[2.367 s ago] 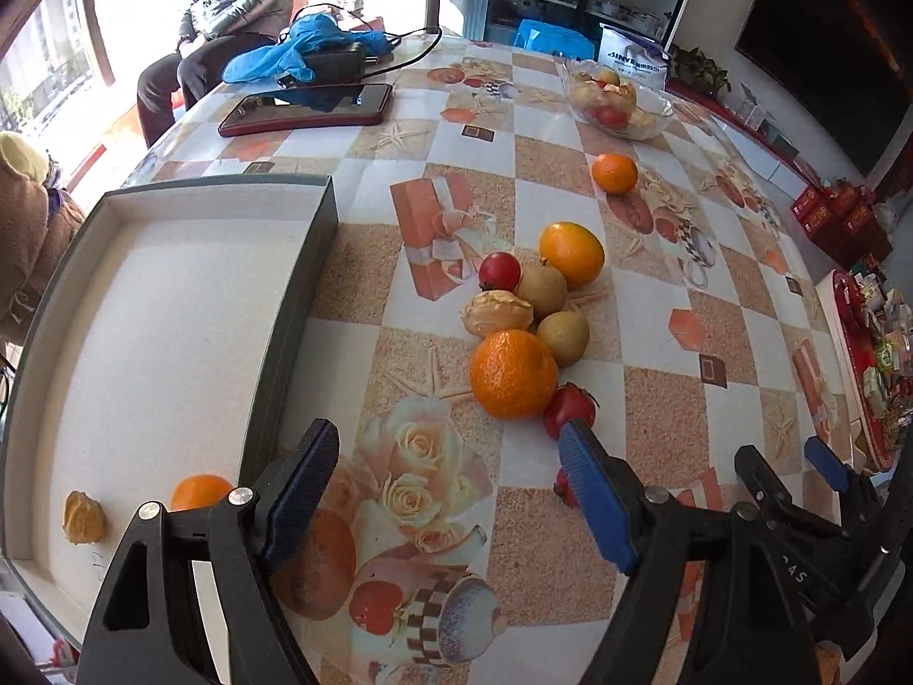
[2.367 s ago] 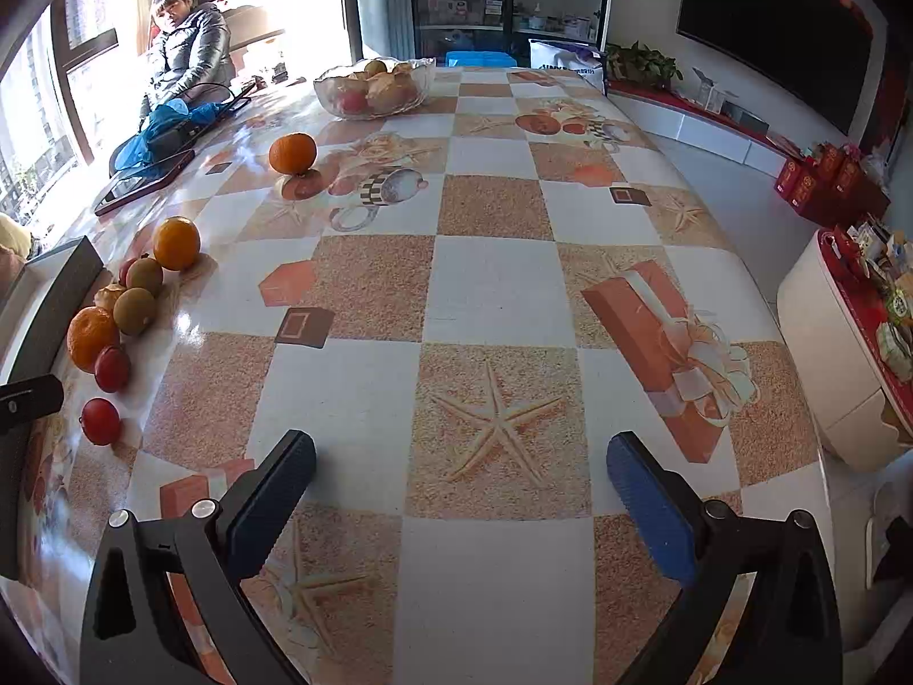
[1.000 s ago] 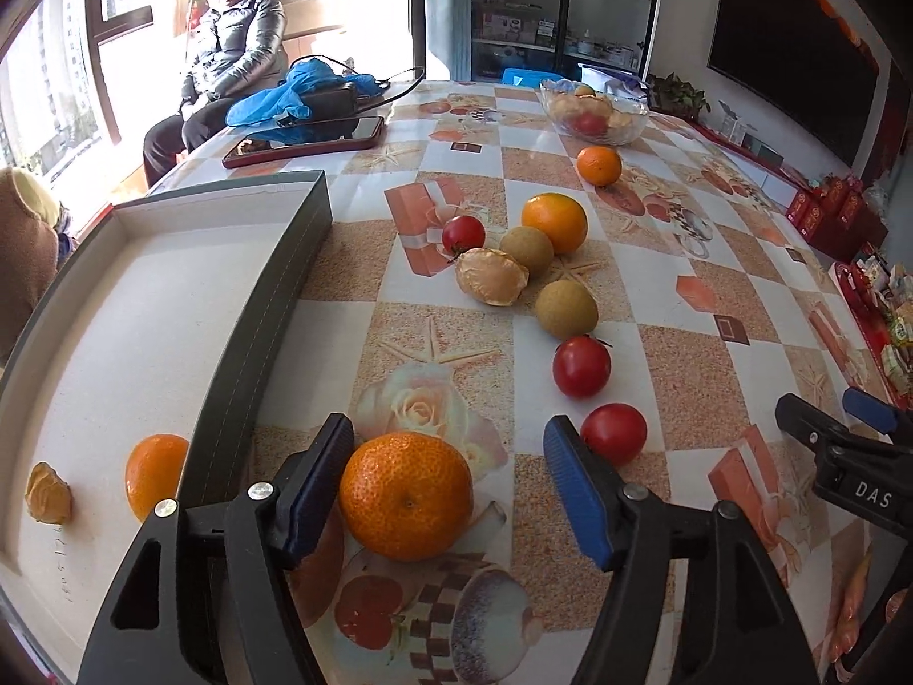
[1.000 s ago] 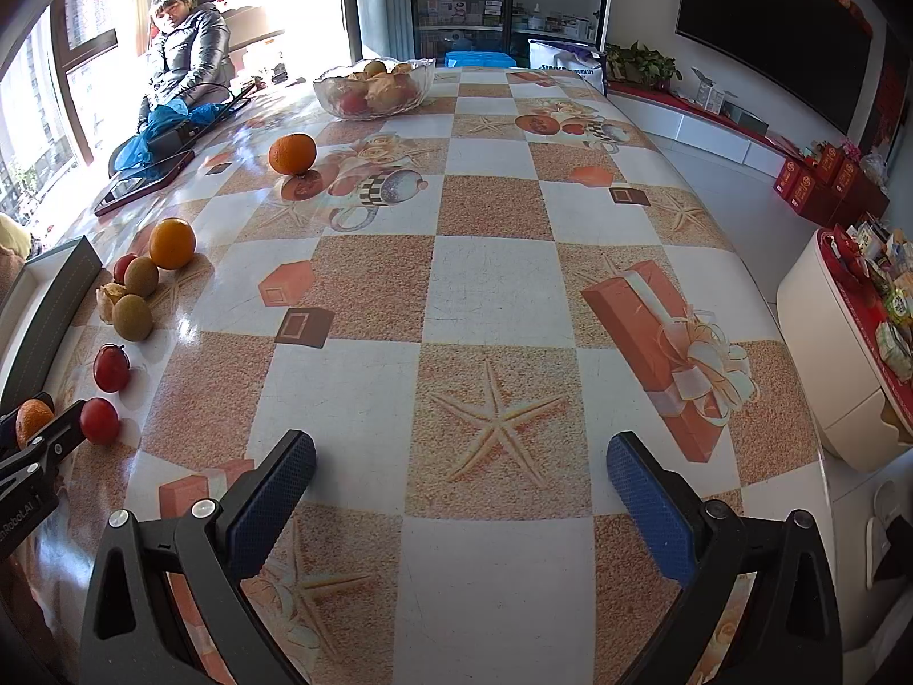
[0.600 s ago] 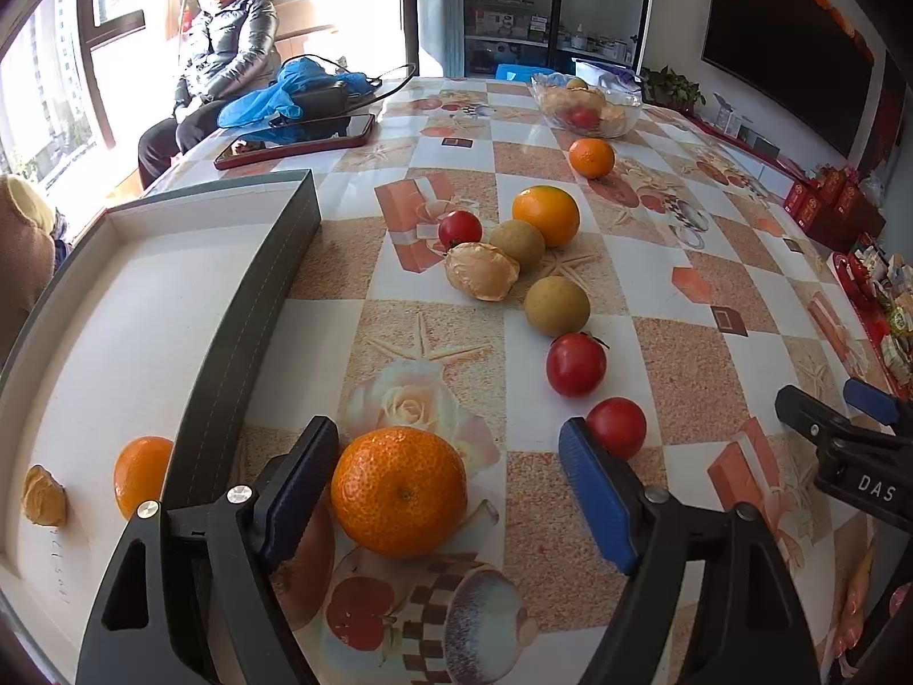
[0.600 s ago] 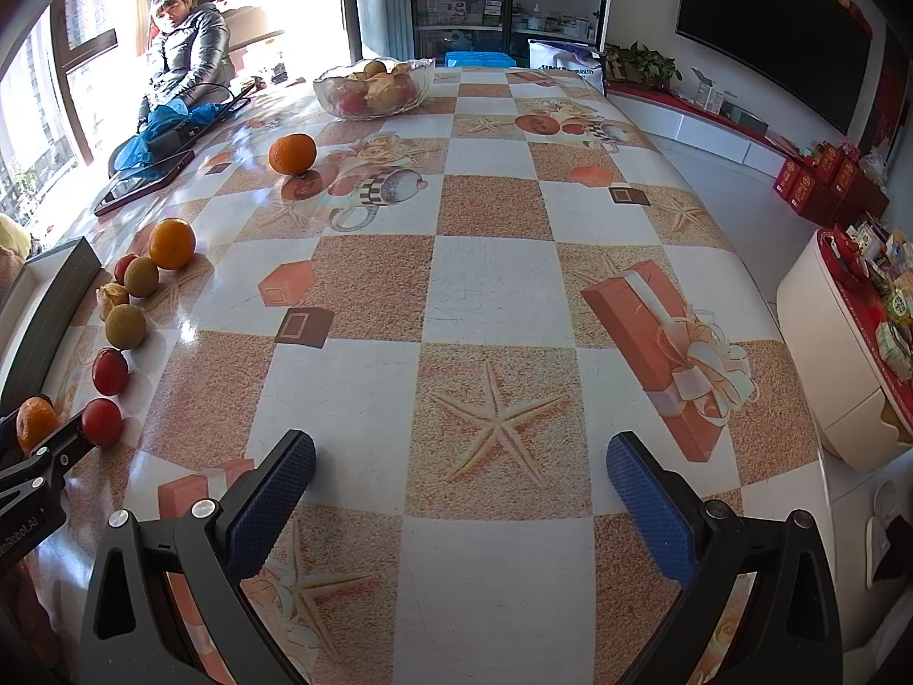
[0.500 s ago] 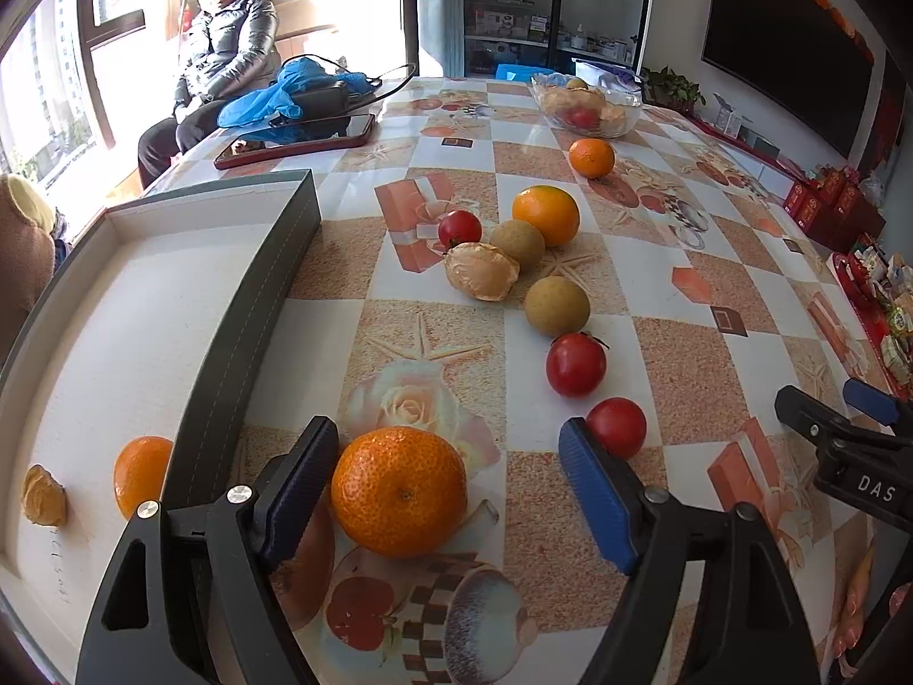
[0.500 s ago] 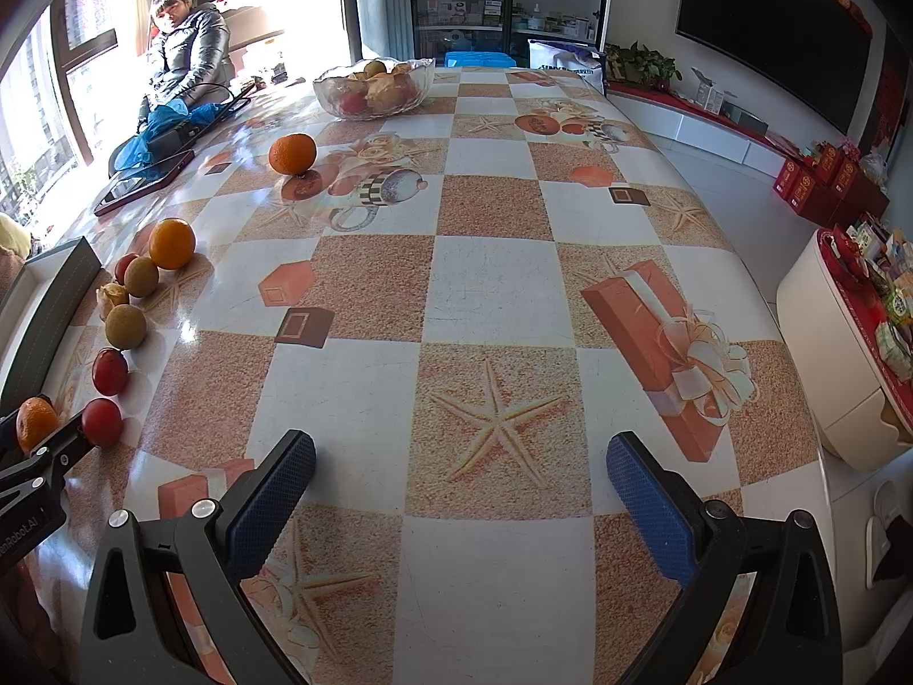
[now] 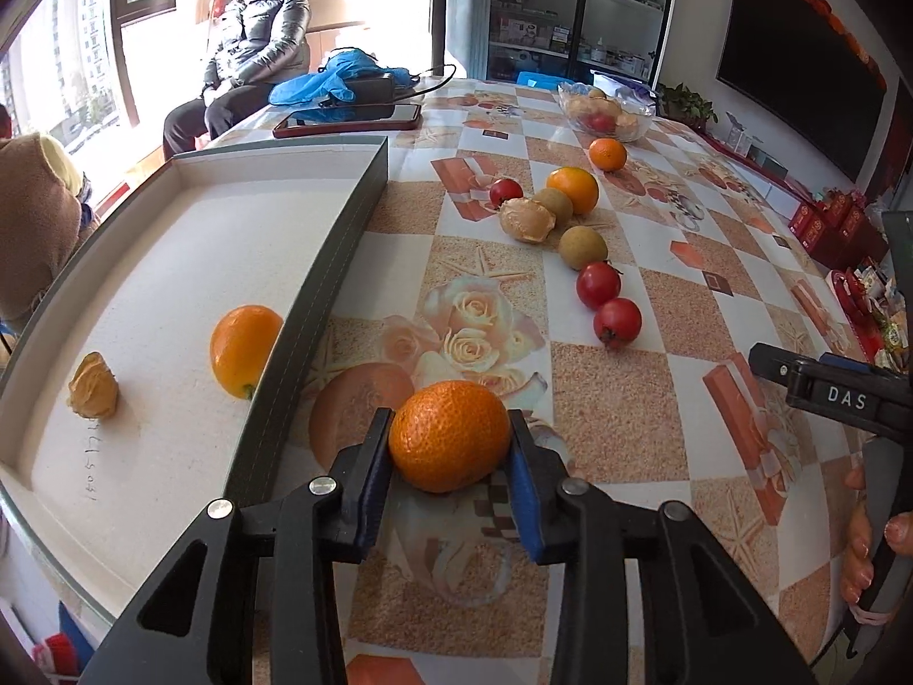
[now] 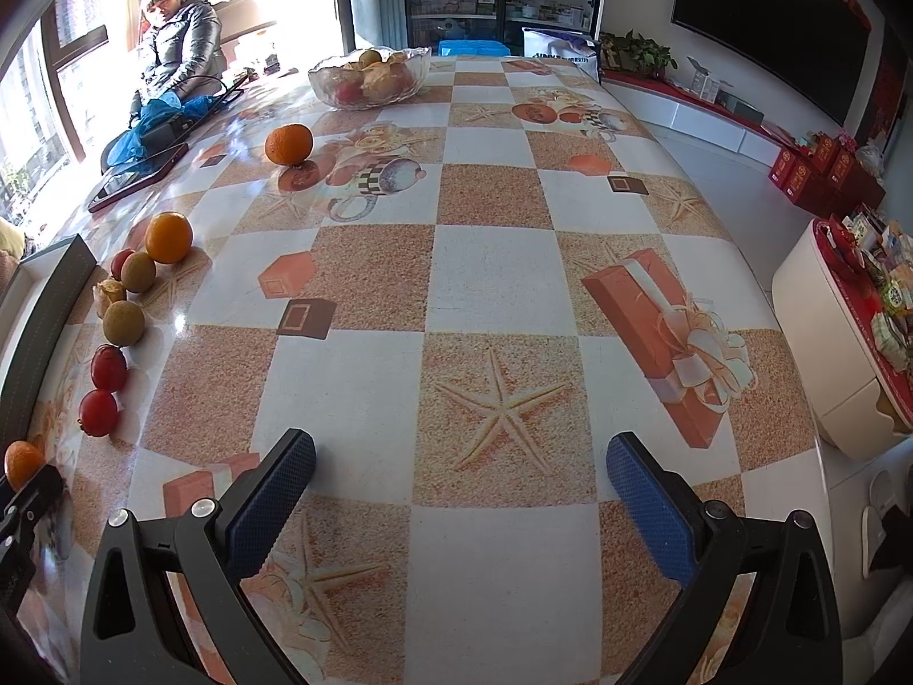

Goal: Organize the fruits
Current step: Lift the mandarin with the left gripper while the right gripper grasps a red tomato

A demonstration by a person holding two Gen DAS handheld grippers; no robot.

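Note:
A mandarin sits between the blue pads of my left gripper, low over the patterned tablecloth beside the grey tray's wall. The jaws are closing and both pads touch its sides. Inside the tray lie an orange and a tan wrinkled fruit. A line of loose fruit runs away across the table: two red fruits, brown ones, an orange and a far mandarin. My right gripper stands open over bare tablecloth with nothing between its fingers.
A glass bowl of fruit stands at the far end. A phone and blue cloth lie beyond the tray, near a seated person. The table's right edge drops to the floor beside a white cabinet.
The left gripper's jaws have come in from wide apart onto the mandarin, and that hand has shifted across the table. The right gripper has kept still and open.

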